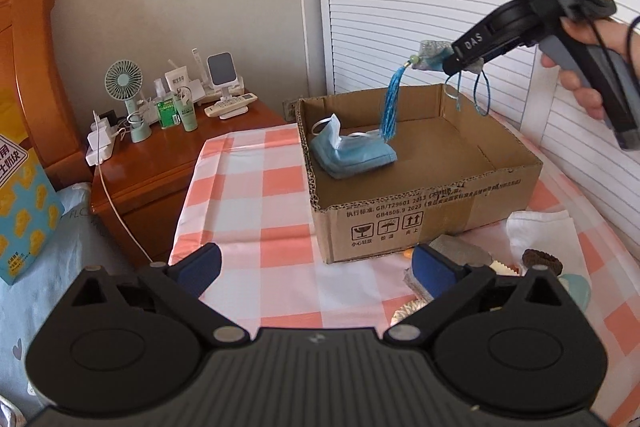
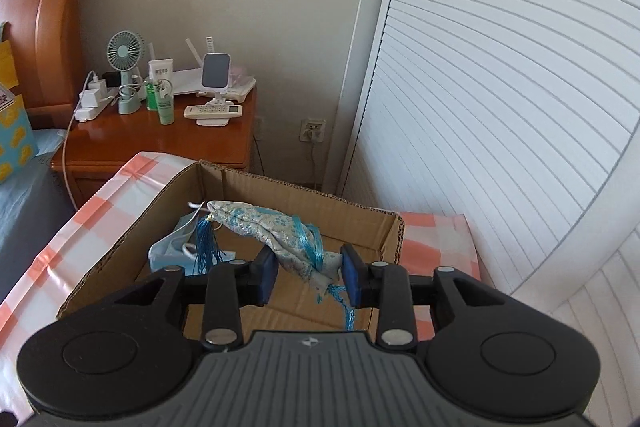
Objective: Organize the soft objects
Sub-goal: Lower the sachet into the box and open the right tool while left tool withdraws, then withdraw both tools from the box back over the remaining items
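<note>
- Right wrist view: right gripper [image 2: 308,277] jaws loosened around a brocade sachet [image 2: 272,231] above the cardboard box [image 2: 394,227], pad contact unclear.
- Left wrist view alone: left gripper [image 1: 316,271] spread wide, empty; brown hair tie [image 1: 542,261] on checked tablecloth [image 1: 256,195].

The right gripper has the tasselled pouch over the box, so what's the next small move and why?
Probably open the right gripper fully and let the pouch drop. It hangs above the cardboard box beside the face mask, and the pads already look parted around it.
</note>
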Demonstrator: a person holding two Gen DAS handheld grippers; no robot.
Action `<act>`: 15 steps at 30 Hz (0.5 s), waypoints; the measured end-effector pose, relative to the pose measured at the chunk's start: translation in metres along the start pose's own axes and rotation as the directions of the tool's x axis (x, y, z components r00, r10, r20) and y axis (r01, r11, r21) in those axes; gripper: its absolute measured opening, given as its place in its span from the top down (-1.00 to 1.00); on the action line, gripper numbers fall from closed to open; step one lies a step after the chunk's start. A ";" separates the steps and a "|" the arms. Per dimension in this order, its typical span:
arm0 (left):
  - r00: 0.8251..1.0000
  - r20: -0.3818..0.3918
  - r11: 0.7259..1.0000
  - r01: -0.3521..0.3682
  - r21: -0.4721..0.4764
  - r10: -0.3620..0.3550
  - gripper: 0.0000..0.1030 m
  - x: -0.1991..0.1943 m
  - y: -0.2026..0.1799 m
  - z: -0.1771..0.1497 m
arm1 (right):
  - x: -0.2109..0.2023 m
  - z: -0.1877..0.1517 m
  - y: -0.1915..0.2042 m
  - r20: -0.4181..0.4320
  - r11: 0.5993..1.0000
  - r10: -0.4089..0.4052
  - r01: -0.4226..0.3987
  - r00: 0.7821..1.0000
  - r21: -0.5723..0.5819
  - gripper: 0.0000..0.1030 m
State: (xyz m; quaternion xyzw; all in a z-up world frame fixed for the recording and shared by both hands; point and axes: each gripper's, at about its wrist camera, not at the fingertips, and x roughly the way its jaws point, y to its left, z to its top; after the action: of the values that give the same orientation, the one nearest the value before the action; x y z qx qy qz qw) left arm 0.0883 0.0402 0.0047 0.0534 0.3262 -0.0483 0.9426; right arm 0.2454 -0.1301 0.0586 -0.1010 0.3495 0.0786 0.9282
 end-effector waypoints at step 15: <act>1.000 -0.019 1.000 -0.011 -0.028 0.010 -0.97 -0.009 0.005 -0.011 | -0.012 -0.030 -0.005 -0.019 0.994 0.005 -0.003 1.000 0.113 -0.99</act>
State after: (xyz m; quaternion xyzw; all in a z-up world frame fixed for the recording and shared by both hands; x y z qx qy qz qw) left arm 0.0752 0.0476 0.0022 0.0422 0.3354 -0.0381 0.9403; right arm 0.2189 -0.1436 0.0448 -0.0485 0.3625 0.0596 0.9288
